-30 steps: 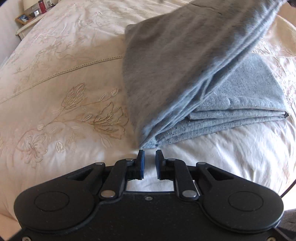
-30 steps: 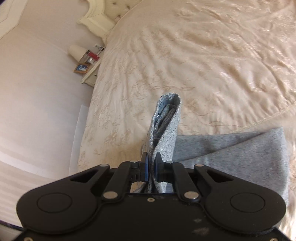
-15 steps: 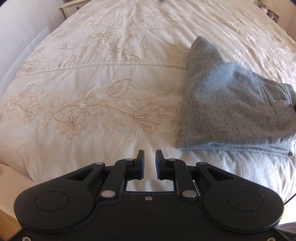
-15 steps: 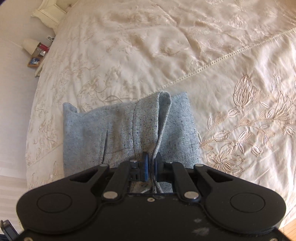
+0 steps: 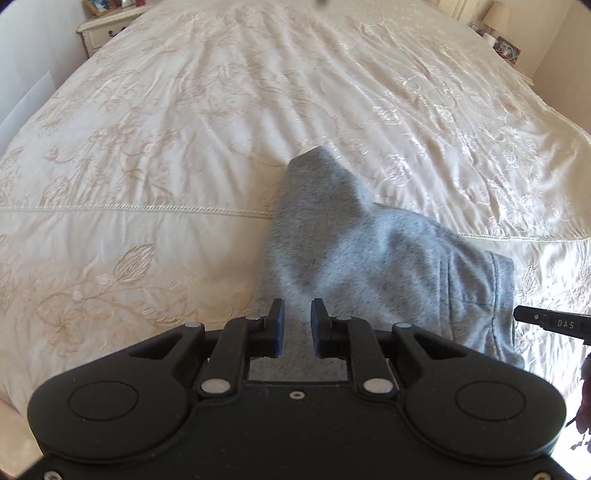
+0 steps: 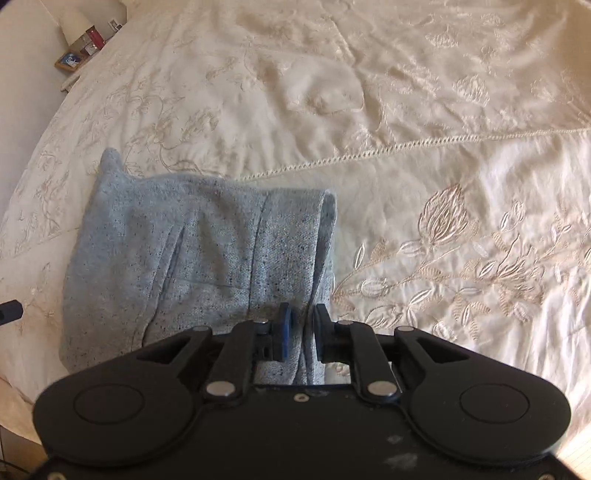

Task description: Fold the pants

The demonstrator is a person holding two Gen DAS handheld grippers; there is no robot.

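The grey pants [image 5: 369, 258] lie folded in a compact bundle on the cream bedspread, near its front edge. My left gripper [image 5: 294, 328] is open and empty, hovering just over the bundle's near left part. My right gripper [image 6: 302, 332] is open, its jaws standing apart on either side of the waistband fold of the pants [image 6: 207, 258], no longer pinching it. The tip of the right gripper [image 5: 550, 325] shows at the right edge of the left wrist view.
The embroidered cream bedspread [image 5: 184, 147] covers the whole bed. A white nightstand [image 5: 107, 29] stands at the far left, with a lamp and small items [image 6: 79, 40] on it. More small items [image 5: 504, 46] stand at the far right.
My right gripper laid the held fold down onto the bundle and opened its jaws. My left gripper moved right, from beside the pants to over them.
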